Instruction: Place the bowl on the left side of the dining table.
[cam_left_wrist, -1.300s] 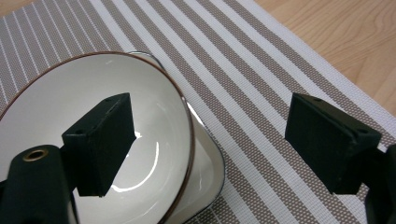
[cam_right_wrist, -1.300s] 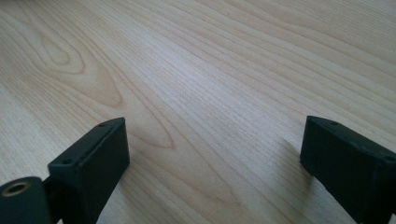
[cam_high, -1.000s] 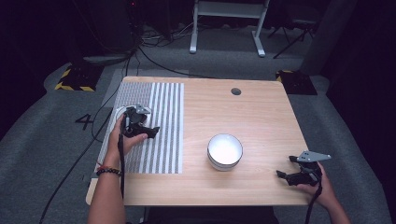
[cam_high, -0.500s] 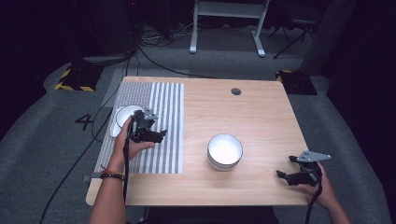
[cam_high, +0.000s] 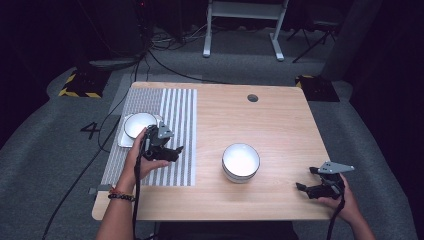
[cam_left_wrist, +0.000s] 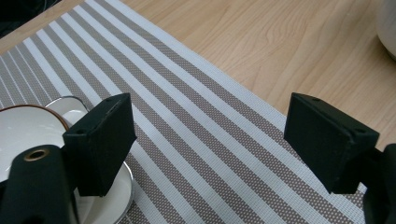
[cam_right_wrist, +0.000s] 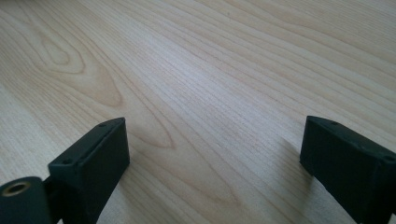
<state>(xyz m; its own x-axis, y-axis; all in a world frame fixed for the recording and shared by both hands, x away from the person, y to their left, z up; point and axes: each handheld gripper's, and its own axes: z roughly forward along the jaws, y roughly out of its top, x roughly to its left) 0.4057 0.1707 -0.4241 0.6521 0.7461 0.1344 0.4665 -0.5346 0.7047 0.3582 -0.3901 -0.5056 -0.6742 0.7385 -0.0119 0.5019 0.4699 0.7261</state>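
A small white bowl (cam_high: 136, 123) sits on a pale square plate (cam_high: 123, 141) at the left edge of a grey-and-white striped mat (cam_high: 176, 110). My left gripper (cam_high: 175, 151) hovers open over the mat, just right of and nearer than that bowl. In the left gripper view the gripper (cam_left_wrist: 210, 121) has only striped mat (cam_left_wrist: 196, 107) between its jaws, with the bowl (cam_left_wrist: 23, 135) and plate (cam_left_wrist: 109, 205) behind the left jaw. A larger white bowl (cam_high: 241, 161) stands on bare wood mid-table. My right gripper (cam_high: 305, 179) rests open near the front right corner, over bare wood (cam_right_wrist: 210, 93).
The wooden table (cam_high: 280, 125) has a round cable hole (cam_high: 252, 98) at the back. Bare wood lies between the two bowls and around the right gripper. The larger bowl's rim (cam_left_wrist: 388, 23) shows at the top right of the left gripper view. Cables and a metal stand (cam_high: 245, 25) are on the floor behind.
My left gripper has drawn back from the small bowl, moving right and toward the person, so the bowl now shows uncovered on its plate. The right gripper has stayed put.
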